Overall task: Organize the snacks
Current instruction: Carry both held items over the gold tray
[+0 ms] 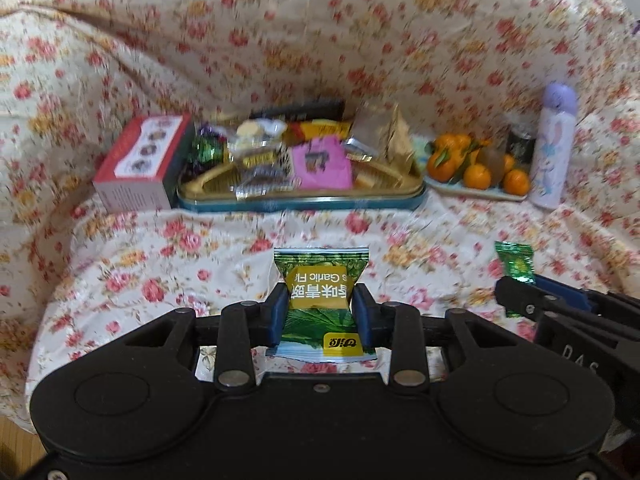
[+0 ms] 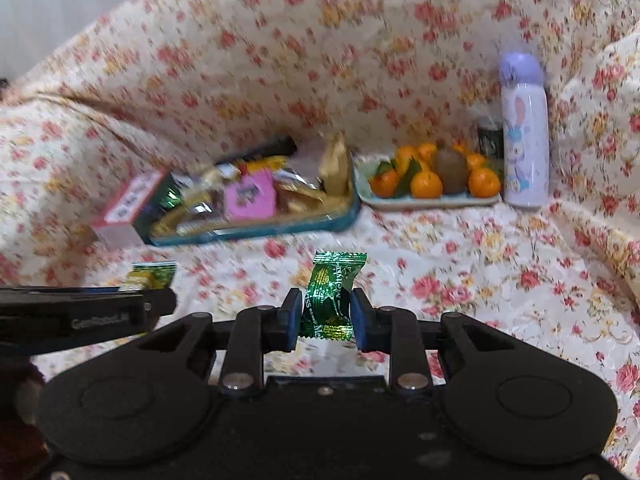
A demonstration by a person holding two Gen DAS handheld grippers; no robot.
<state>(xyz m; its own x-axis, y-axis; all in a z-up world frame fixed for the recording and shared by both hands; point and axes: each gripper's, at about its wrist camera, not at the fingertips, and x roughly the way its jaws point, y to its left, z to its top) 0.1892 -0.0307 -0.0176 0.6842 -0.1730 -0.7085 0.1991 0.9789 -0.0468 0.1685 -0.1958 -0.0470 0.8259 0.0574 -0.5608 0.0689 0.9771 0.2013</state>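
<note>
My left gripper (image 1: 321,304) is shut on a green and yellow pea snack packet (image 1: 320,280), held above the floral cloth. My right gripper (image 2: 326,312) is shut on a shiny green wrapped candy (image 2: 334,280). That candy (image 1: 515,266) also shows at the right of the left wrist view, pinched in the right gripper. The pea packet (image 2: 150,274) peeks over the left gripper at the left of the right wrist view. Behind both stands a gold tray with a teal rim (image 1: 304,200) (image 2: 340,216), piled with several wrapped snacks.
A red and white box (image 1: 140,164) (image 2: 128,208) leans against the tray's left end. Right of the tray, a pale plate of mandarins (image 1: 472,190) (image 2: 432,200), a dark can (image 2: 490,136) and a lilac rabbit bottle (image 1: 554,144) (image 2: 524,132) stand. Floral cloth rises behind.
</note>
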